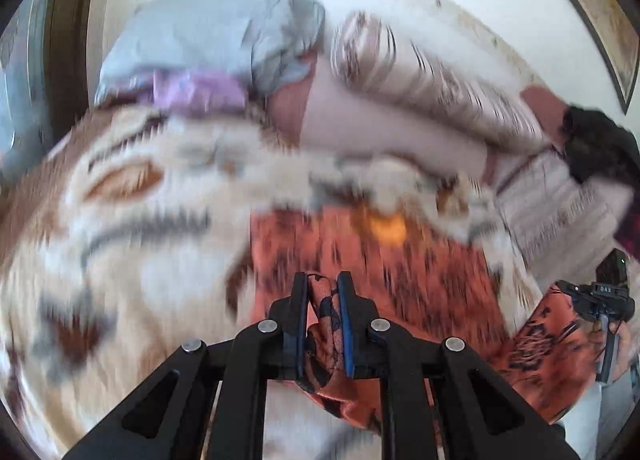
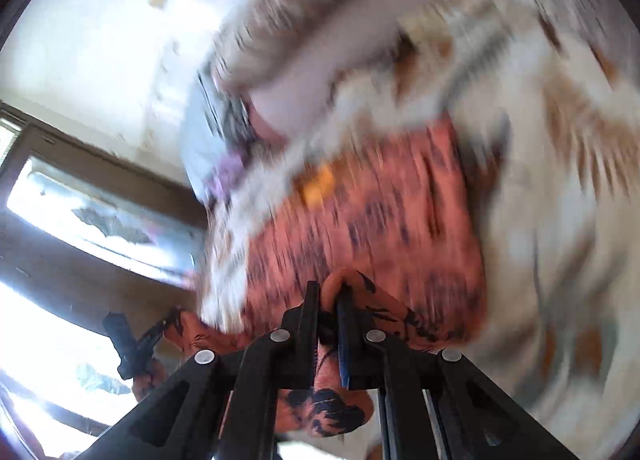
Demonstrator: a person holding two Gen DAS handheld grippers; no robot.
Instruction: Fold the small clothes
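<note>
An orange garment with a dark print [image 1: 372,260] hangs over a patterned blanket [image 1: 132,228]; it also shows in the right wrist view [image 2: 372,220]. My left gripper [image 1: 323,280] is shut on one bunched edge of it. My right gripper [image 2: 328,292] is shut on another edge. The cloth stretches between the two grippers. The right gripper [image 1: 600,300] shows at the right edge of the left wrist view, and the left gripper [image 2: 132,344] at the lower left of the right wrist view. Both views are motion-blurred.
A cream and brown blanket [image 2: 560,180] covers the bed. Folded clothes in blue [image 1: 208,36], purple and pink lie at the far side, with a striped roll [image 1: 420,72] beside them. A dark item [image 1: 596,144] lies at the right. A bright window [image 2: 80,220] is on the left.
</note>
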